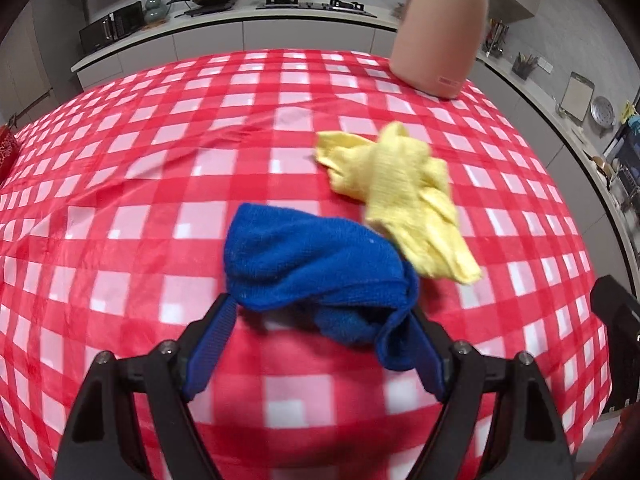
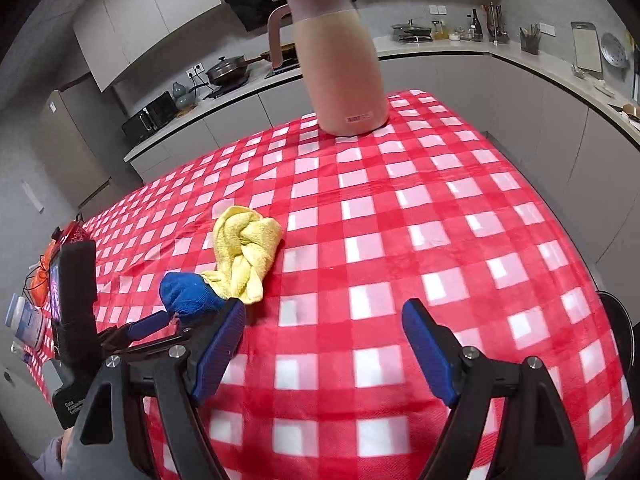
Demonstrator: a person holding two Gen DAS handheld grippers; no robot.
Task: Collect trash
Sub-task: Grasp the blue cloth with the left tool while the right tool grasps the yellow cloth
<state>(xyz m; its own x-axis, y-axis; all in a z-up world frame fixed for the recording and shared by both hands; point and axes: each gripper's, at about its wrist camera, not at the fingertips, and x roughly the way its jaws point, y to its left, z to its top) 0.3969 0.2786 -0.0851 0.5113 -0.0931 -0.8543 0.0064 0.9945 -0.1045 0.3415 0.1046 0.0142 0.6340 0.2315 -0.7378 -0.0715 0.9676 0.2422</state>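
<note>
Left wrist view: the left gripper [image 1: 320, 312] has its blue-padded jaws spread fairly wide, with a crumpled blue cloth [image 1: 312, 264] bunched between them; one end of it drapes over the right-hand pad, though whether the pads actually pinch it cannot be told. The gripper is tilted down toward the checked tablecloth [image 1: 120, 200]. A yellow cloth [image 1: 404, 196] lies just beyond, touching the blue one, near the table's middle. A pink jug [image 1: 438, 36] stands at the far right corner; its small label is unreadable.

Right wrist view: the right gripper [image 2: 324, 316] is angled down over the tablecloth's near part, jaws wide apart and holding nothing. At left, the left gripper carries the blue cloth beside the yellow one. Its black body shows white lettering, partly readable as "Data Acquisition". The jug's label is illegible.
</note>
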